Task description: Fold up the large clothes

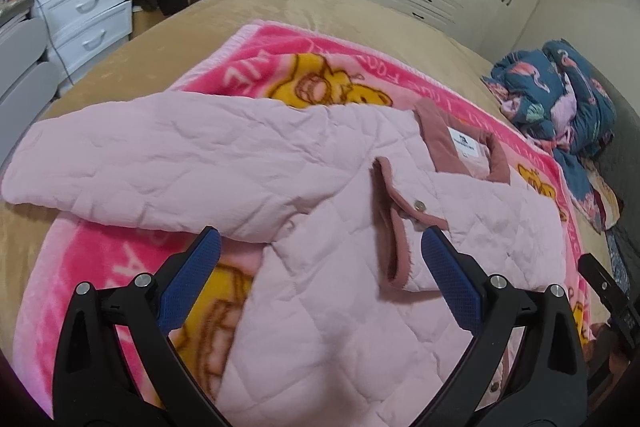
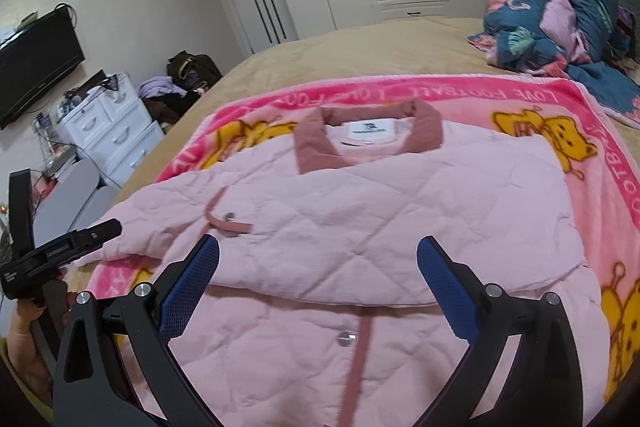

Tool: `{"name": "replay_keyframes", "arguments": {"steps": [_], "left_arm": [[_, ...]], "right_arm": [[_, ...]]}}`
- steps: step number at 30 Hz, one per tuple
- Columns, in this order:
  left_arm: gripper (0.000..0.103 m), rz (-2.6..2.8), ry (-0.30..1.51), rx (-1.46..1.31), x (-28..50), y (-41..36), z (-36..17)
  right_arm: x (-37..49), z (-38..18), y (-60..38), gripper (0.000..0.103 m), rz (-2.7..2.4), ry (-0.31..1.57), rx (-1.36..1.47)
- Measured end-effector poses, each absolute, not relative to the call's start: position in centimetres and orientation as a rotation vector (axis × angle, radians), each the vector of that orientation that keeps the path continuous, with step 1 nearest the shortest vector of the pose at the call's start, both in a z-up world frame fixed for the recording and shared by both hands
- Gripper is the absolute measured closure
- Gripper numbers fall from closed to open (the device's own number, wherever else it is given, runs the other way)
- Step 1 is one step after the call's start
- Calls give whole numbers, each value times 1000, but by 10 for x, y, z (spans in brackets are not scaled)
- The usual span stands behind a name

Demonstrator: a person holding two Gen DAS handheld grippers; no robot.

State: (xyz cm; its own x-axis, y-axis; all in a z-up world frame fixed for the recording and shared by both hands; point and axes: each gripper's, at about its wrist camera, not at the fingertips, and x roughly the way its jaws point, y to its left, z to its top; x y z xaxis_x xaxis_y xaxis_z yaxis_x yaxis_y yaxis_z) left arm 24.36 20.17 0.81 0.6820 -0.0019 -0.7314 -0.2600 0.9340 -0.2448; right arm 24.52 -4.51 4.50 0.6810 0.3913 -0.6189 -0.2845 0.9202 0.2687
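We have the pink jacket (image 2: 360, 211) spread on the cartoon blanket (image 2: 592, 155), its right sleeve folded across the chest. Both our left gripper (image 1: 320, 267) and right gripper (image 2: 318, 267) hang above the jacket, jaws apart, holding nothing. Next, we judge, the left sleeve (image 1: 132, 163), stretched away from the jacket's collar (image 1: 452, 135), needs folding in.

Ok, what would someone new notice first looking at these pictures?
The pale pink quilted jacket fills the middle, spread on a bright pink cartoon blanket over the tan bed. Both grippers, left gripper and right gripper, hang open above it. A crumpled blue flamingo quilt sits far right.

Jacket (image 2: 360, 211) hem cut off; label (image 2: 370, 132) text unreadable.
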Motion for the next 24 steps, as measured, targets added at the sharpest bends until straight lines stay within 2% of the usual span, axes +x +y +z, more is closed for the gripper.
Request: {"name": "replay_keyframes", "arguments": {"steps": [24], "left_arm": [[9, 304, 735, -509, 209, 294, 24]], "right_arm": [[226, 75, 64, 4, 562, 687, 48]]}}
